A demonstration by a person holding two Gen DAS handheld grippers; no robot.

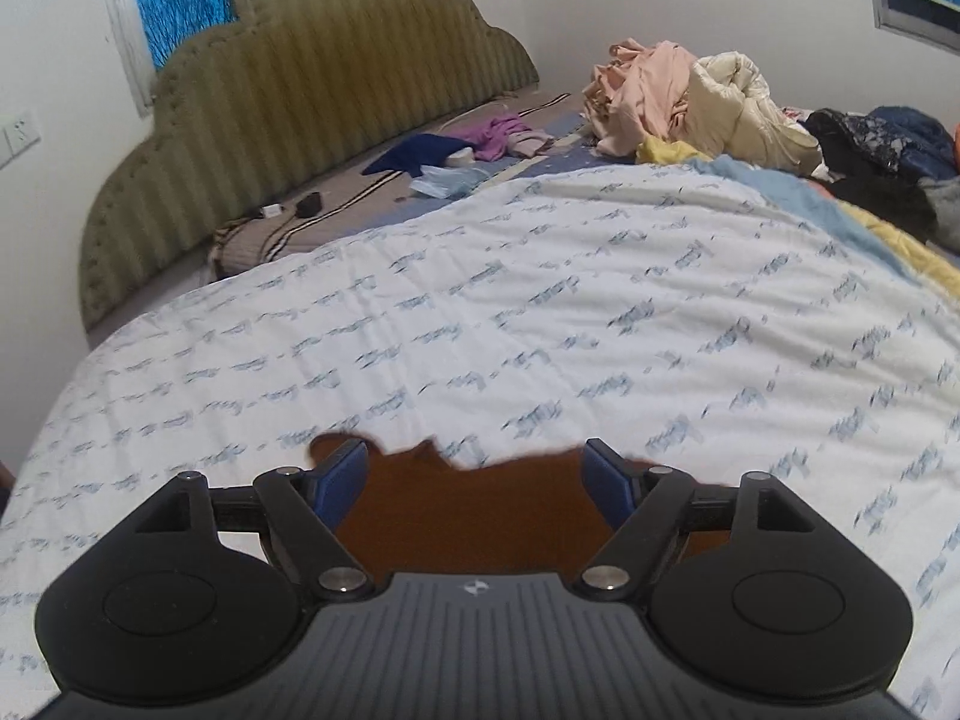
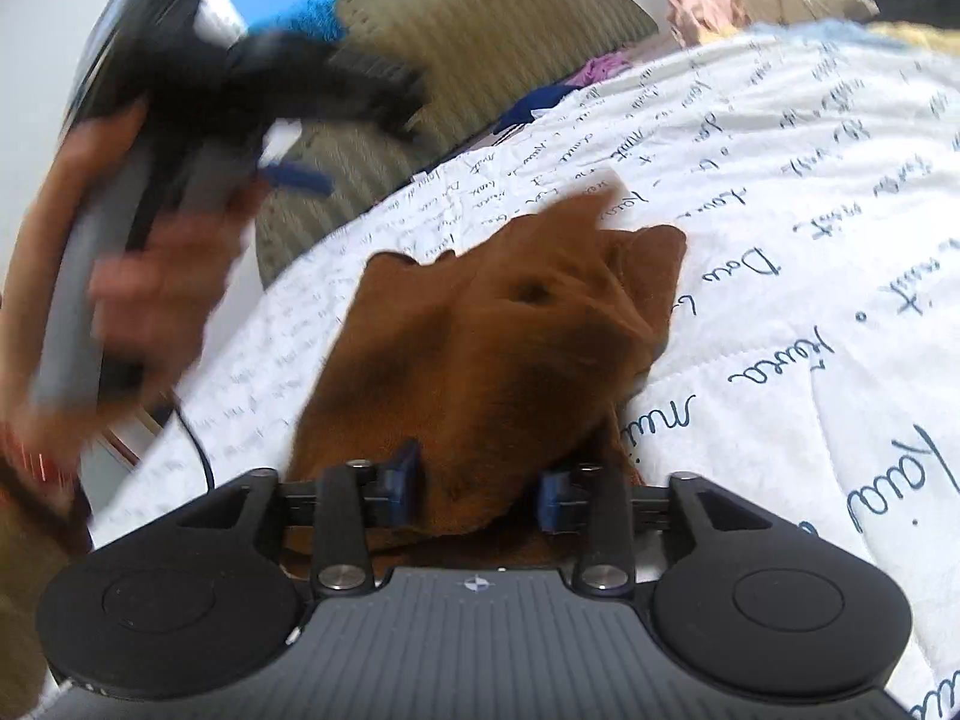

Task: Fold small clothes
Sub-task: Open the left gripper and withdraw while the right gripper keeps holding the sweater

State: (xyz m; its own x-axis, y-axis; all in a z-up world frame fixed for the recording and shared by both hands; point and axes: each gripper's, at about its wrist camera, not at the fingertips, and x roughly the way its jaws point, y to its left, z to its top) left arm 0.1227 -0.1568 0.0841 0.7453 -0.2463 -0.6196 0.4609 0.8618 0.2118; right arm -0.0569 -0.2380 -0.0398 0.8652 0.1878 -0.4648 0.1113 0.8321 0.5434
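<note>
I'm holding my left gripper spread wide, gripping nothing, above the brown garment. My right gripper is straddling it, pads parted, on the quilt.

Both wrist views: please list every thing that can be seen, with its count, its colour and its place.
Brown garment: one, rust brown, crumpled on the quilt, directly ahead of both grippers.
Quilt: one, white with blue script, covering the bed.
Headboard: one, olive, striped, along the wall.
Clothes pile: one heap, pink, cream and yellow, far side of the bed.
Dark clothes: a few, black and navy, far right.
Purple garment: one, near the headboard.
Left gripper: black with blue pads, open.
Right gripper: same colours, open, garment between its pads.
Hand: one, holding the left gripper.
</note>
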